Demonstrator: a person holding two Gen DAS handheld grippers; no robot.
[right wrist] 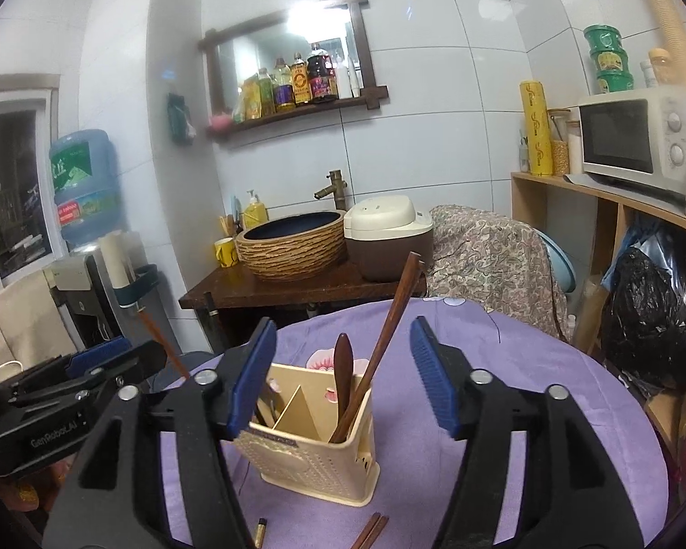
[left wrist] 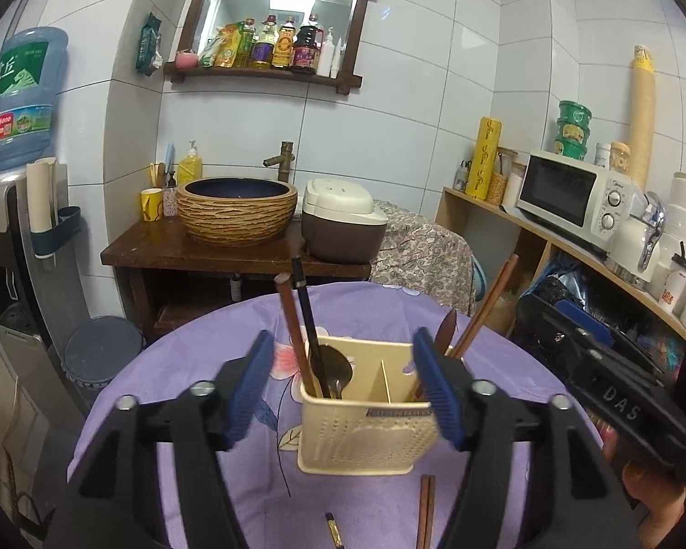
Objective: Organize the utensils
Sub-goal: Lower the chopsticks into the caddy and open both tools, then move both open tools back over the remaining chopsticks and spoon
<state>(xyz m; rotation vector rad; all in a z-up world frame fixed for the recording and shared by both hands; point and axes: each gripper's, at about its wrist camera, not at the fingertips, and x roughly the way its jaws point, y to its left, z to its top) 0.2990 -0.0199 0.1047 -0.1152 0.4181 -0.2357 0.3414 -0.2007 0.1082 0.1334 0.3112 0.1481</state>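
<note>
Left wrist view, perforated cream plastic holder (left wrist: 366, 439), wooden chopsticks (left wrist: 425, 512), purple cloth (left wrist: 196, 366)

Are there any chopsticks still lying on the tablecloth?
Yes, a brown chopstick pair lies on the purple tablecloth in front of the holder.

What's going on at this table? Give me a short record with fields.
Setting: round table with purple cloth
Holder: cream, divided caddy
Left section: chopsticks and a metal spoon
Right section: wooden spoon and brown chopsticks
Still on cloth: chopstick pair, one dark chopstick end
Left gripper: jaws open, empty
Right gripper: jaws open, empty
</note>
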